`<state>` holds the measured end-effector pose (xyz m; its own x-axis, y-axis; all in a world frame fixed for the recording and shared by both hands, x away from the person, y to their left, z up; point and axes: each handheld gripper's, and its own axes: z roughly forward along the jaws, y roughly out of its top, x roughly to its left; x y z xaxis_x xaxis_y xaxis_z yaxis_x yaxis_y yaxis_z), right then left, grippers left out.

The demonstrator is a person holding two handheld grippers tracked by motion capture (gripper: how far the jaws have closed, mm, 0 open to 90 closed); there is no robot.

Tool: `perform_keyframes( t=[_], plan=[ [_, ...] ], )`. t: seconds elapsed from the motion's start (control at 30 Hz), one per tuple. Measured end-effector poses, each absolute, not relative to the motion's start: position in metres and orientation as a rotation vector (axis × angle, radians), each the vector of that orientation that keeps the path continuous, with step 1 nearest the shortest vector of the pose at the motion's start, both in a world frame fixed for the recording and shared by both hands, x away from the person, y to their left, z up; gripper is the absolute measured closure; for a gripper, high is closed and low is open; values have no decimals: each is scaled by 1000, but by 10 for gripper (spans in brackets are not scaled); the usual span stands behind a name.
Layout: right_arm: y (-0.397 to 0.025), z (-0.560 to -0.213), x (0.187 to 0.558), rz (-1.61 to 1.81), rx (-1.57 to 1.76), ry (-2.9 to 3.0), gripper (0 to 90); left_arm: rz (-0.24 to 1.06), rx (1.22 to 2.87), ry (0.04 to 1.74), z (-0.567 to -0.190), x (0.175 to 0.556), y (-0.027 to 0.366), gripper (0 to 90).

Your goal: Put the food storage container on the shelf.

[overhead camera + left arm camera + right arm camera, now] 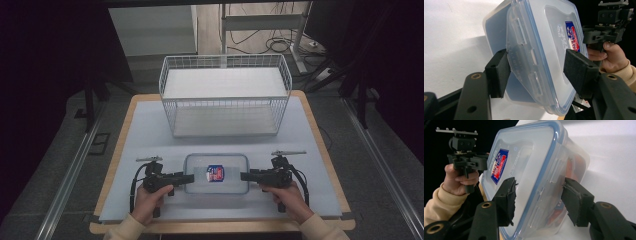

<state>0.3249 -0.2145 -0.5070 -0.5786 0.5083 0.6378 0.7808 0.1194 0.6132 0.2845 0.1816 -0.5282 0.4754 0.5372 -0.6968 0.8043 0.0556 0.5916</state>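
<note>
Container position, high view: the clear rectangular plastic container with blue-sealed lid and red-blue label (216, 173) rests on the white table surface (150, 135), in front of the white wire basket (224, 95), between the left gripper (190, 177) and right gripper (244, 176).

Left gripper view: jaws part-open, bracketing the container's latch edge (534, 57); one pad touches.

Right gripper view: jaws part-open, straddling the opposite edge (536, 182), not clamped.

container (216, 173): clear plastic, blue-rimmed lid
label (215, 173): red, white and blue
wire basket (225, 95): white
jaws: black
</note>
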Motion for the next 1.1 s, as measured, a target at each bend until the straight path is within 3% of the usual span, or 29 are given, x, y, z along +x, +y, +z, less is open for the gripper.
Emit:
perform_keyframes(
  t=[1.1],
  plan=[
    [-214, -494, 313, -1576, -1230, -2222, 537, -147, 1635, 1160, -515, 268, 175, 460]
  ],
)
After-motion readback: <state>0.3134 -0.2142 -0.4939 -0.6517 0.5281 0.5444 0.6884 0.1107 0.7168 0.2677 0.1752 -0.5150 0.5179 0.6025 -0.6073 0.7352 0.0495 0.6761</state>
